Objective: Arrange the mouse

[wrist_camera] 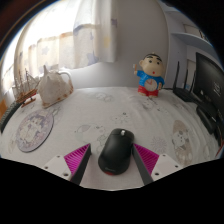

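A black computer mouse (115,150) lies on the white patterned tablecloth (110,110), between my gripper's two fingers. My gripper (112,160) is open. The magenta pads (76,157) stand to either side of the mouse, with a strip of cloth showing at the left side. The mouse rests on the table, its narrow end pointing away from me.
A cartoon boy figurine (151,75) stands at the far right of the table. A white teapot-like object (55,88) and a model ship (24,85) sit at the far left. A round patterned disc (35,130) lies at left. Dark equipment (205,85) stands at right.
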The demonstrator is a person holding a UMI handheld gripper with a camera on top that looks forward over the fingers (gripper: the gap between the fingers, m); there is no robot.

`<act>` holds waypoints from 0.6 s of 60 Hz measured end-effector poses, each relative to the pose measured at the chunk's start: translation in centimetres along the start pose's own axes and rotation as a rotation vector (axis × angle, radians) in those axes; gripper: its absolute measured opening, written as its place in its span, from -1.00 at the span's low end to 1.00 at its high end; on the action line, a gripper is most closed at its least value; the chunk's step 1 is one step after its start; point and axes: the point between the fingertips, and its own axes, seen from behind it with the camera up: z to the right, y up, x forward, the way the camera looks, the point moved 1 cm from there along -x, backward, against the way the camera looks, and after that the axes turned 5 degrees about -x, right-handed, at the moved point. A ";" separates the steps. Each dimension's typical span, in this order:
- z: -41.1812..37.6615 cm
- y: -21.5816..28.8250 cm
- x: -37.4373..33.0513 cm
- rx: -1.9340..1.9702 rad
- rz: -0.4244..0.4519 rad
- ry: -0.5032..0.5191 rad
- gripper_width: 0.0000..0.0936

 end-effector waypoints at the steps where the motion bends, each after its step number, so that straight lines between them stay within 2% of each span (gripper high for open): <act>1: -0.1 0.2 0.3 -0.004 0.000 0.004 0.84; 12: -1.1 1.8 2.3 -0.007 0.001 0.046 0.75; 16: -0.8 2.0 2.7 -0.005 0.002 0.032 0.51; 18: -0.7 2.1 2.8 -0.010 0.004 0.029 0.27; 19: -0.7 2.1 2.8 -0.014 0.005 0.028 0.07; 28: -0.5 3.2 2.3 -0.051 0.007 0.002 -0.05; 36: -3.0 8.1 -0.8 -0.052 0.052 0.027 -0.08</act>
